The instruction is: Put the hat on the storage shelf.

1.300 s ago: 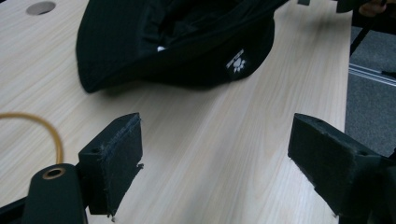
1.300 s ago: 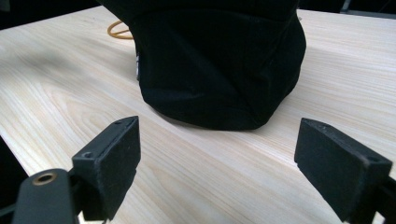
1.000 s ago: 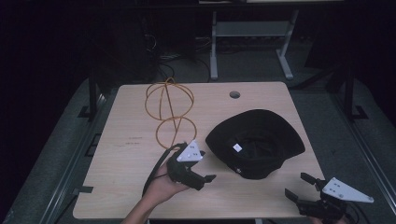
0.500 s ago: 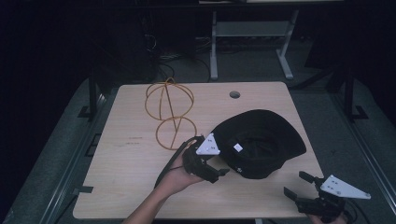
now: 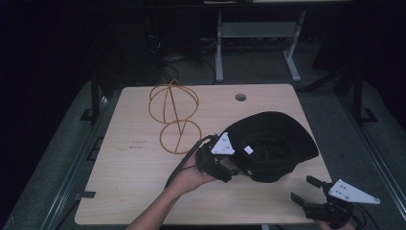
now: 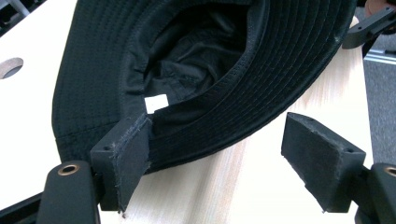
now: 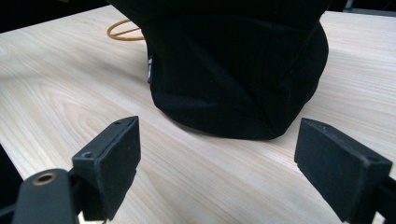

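A pale wooden table (image 5: 143, 182) stands in a dark room, and an orange wire hat frame (image 5: 173, 118) stands on it to the left of the black fabric bucket hat (image 5: 277, 139), which lies brim-up on the right half of the table. The left gripper (image 5: 229, 168) is at the hat's left brim; its jaws have just been closing a little but stand apart, one pad against the brim edge, nothing pinched. Below and to the right of the hat, the right gripper (image 5: 302, 189) hovers near the table edge with its jaws wide apart and empty
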A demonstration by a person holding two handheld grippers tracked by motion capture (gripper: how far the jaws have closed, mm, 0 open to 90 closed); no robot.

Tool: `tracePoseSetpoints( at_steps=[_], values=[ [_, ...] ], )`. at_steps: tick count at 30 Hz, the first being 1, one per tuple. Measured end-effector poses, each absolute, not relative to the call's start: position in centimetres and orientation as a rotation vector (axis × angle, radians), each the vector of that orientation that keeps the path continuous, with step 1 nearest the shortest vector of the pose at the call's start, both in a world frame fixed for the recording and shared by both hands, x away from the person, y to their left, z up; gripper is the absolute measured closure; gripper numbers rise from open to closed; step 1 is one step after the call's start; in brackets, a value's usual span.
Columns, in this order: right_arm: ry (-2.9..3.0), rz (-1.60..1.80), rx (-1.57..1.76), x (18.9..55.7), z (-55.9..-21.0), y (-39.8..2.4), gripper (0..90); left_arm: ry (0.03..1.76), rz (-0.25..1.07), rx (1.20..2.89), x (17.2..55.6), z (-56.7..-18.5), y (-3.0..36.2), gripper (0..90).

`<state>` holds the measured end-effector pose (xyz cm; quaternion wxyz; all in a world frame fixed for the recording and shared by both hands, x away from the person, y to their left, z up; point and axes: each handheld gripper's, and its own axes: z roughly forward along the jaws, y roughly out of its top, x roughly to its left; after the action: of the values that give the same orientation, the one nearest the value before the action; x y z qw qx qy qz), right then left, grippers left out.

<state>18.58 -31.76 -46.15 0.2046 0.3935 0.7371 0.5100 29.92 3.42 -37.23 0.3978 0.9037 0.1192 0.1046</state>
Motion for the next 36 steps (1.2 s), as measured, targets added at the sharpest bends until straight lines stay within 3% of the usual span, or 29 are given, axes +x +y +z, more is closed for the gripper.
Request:
tracePoseSetpoints(
  at_steps=[4,16,21,28,36],
  values=[
    [2.058,1.421,1.100,18.6,-46.1,-31.7,14.1,0.293,0.262,2.320,30.1,-37.7,2.8,26.3],
    [2.049,1.440,1.104,18.9,-46.1,-31.6,14.0,0.259,0.223,2.345,31.0,-38.5,2.4,66.0],
    [2.029,1.487,1.124,19.5,-45.9,-31.9,14.0,0.266,0.178,2.289,31.0,-38.7,3.2,76.1],
    [2.014,1.529,1.131,20.5,-45.6,-31.5,14.1,0.295,0.107,2.198,31.1,-38.9,4.6,85.0],
    [2.019,1.571,1.063,22.6,-44.2,-29.0,14.0,0.342,0.026,2.083,31.1,-38.2,6.7,85.9]
  ],
)
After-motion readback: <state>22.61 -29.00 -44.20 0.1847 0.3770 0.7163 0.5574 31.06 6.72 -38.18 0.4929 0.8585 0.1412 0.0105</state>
